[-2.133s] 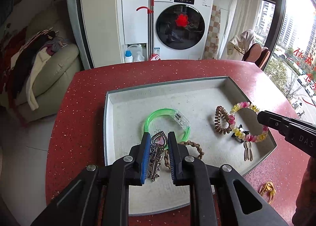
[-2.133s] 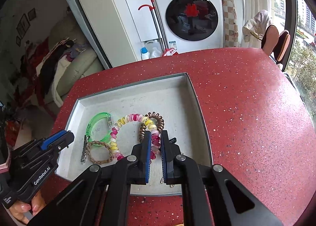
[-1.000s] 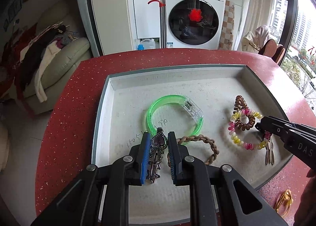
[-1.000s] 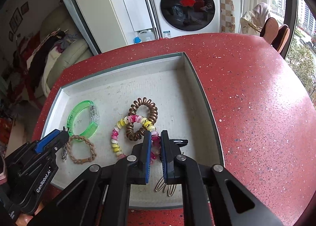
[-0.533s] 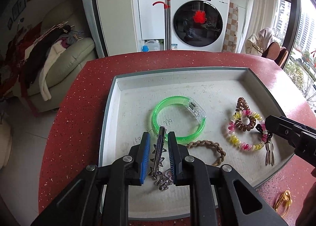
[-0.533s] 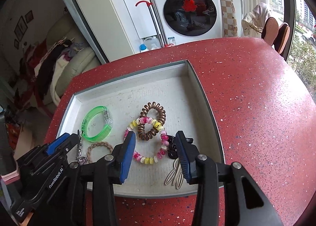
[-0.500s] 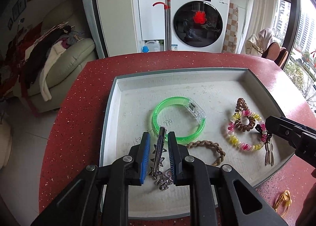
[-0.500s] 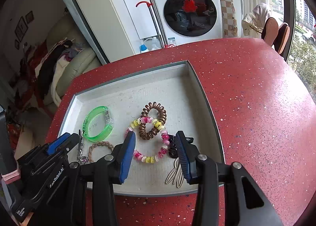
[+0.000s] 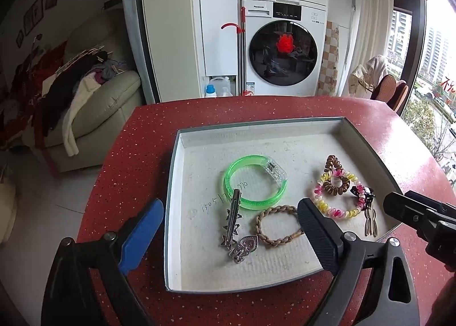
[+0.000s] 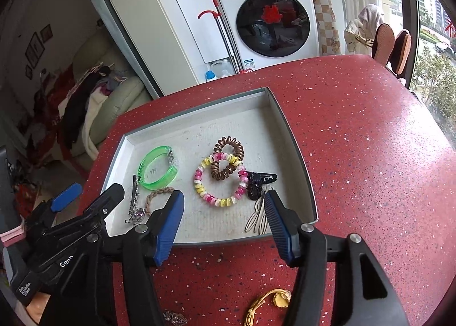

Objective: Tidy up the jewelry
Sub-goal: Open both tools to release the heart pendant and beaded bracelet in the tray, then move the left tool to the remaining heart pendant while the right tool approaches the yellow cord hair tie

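Your silver clip [image 9: 233, 222] now lies flat in the tray [image 9: 172, 183], its tip touching the green bangle [image 9: 253, 180], with the braided band [image 9: 278, 224] just beside it; half a second ago your left gripper [image 9: 228, 233] pinched it, and now those jaws are spread wide and released. Your right gripper [image 10: 223, 222] stays open too, pulled back from the bead bracelet [image 10: 219, 179] and black clip [image 10: 258, 180], low over the red surface [image 10: 370, 155].

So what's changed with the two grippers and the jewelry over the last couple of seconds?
Both grippers let go. The left gripper opened, leaving the silver hair clip in the tray. The right gripper released the beaded bracelet and backed off. The green bangle and braided bracelet stayed put.
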A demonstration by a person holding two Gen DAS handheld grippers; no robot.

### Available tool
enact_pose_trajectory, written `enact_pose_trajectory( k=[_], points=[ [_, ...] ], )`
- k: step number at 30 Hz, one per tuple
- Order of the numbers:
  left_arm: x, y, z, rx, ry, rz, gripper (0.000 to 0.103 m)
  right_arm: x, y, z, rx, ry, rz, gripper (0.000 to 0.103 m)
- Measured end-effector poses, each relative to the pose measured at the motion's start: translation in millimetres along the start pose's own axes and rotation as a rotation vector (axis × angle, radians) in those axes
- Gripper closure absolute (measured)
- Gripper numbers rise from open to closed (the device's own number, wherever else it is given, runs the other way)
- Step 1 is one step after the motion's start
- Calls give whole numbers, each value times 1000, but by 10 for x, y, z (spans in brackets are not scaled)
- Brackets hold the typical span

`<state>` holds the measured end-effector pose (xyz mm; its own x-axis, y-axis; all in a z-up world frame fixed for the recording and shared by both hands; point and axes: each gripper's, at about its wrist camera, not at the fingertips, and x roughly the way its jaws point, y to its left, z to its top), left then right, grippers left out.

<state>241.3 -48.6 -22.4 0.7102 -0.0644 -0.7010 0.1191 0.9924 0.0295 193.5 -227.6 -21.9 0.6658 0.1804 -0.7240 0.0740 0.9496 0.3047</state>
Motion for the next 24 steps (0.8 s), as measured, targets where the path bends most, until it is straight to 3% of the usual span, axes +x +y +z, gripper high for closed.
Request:
enact_pose_trajectory(
  k=[3,7,16,19,24],
  points=[
    [-81,15,-15,5,-8,5,0,-72,12,-54,5,-4,14,37],
    [-228,30,-88,9,-26,-2,0,-185,64,-148,-1,-15,33,23],
    [-567,134,-397,-50,-21,-31,0,-489,196,-381,-17,-51,77,20],
    [-656,200,-495,-78,-10,-27,0,-604,236,-449,-22,-89,80,0],
    [-770,249,-603,-79,3,-54,0,-751,290,-560,-43,-133,77,0]
  ],
)
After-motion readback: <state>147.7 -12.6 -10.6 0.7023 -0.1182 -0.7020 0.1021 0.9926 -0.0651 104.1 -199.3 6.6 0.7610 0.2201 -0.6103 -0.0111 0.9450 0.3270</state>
